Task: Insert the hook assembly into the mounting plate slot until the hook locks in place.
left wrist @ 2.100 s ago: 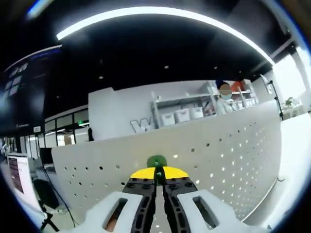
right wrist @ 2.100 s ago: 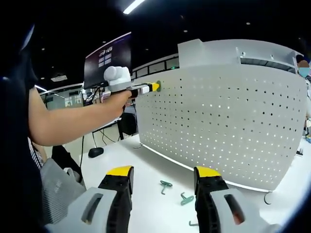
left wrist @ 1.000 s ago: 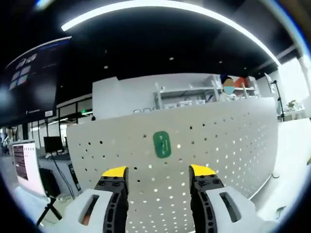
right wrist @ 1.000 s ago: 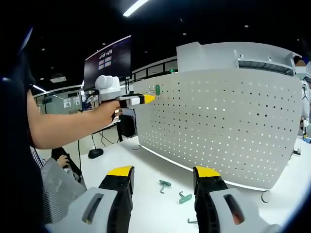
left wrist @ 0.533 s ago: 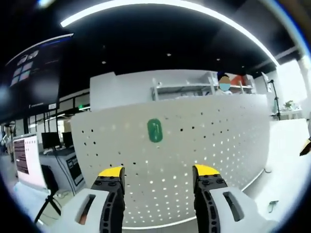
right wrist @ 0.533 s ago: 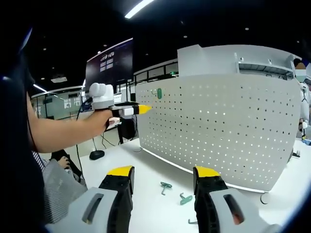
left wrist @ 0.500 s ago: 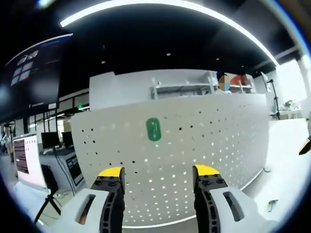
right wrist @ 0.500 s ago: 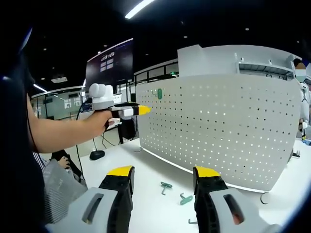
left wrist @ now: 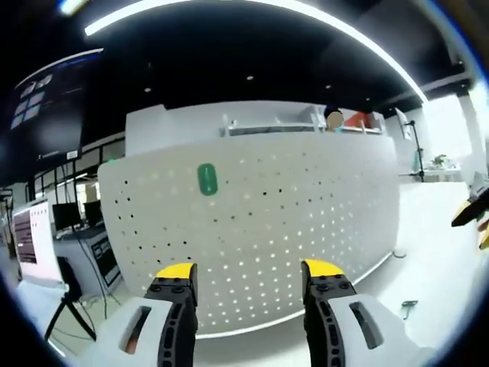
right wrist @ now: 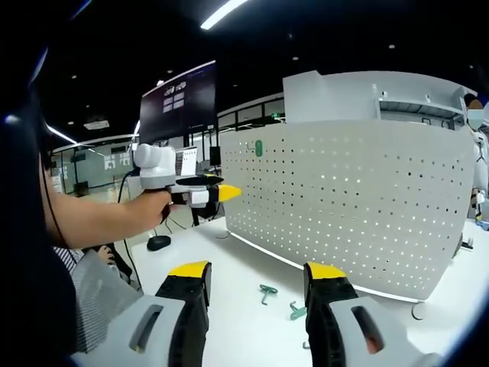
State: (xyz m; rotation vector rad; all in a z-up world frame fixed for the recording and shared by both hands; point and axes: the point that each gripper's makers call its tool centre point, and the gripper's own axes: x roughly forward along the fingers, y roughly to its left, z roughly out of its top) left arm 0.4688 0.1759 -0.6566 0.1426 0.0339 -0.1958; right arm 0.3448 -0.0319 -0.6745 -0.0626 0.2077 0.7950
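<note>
Your left tool (left wrist: 246, 277) spread and empty, level, facing the white perforated mounting plate (left wrist: 306, 206) carrying the green oval hook (left wrist: 207, 179), your right tool (right wrist: 256, 277) spread above the white worktop (right wrist: 237, 306).

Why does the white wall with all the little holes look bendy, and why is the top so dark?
Left gripper view: the fisheye lens bulges the flat pegboard into a curve, and the ceiling is dark except for one glaring light strip. Right gripper view: the same board bows too, some holes glow with light from behind, and the person's sleeve close by is a dark blur.
</note>
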